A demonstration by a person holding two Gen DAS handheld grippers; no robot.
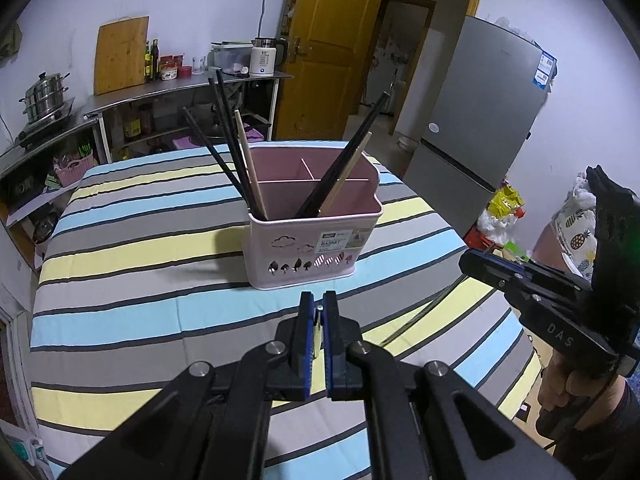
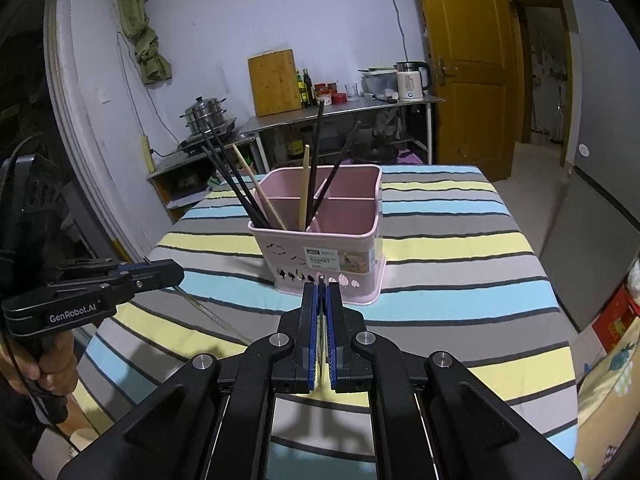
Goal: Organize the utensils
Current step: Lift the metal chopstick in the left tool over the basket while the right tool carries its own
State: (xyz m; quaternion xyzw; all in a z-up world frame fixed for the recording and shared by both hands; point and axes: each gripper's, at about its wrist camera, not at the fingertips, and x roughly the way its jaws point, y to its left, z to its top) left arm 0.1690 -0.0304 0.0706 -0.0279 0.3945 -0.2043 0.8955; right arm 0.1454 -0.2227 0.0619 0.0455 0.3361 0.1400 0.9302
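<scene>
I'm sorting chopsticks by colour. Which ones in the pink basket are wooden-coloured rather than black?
Two pale ones: the left light chopstick beside the left black bunch, and the right light chopstick against the right black pair.

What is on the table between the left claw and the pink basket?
Nothing but bare striped tablecloth lies between the left claw and the pink basket; the left wrist view shows it.

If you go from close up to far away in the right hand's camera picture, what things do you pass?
right gripper → pink utensil basket holding chopsticks → far edge of the striped table → steel shelf with the cutting board → wall.
</scene>
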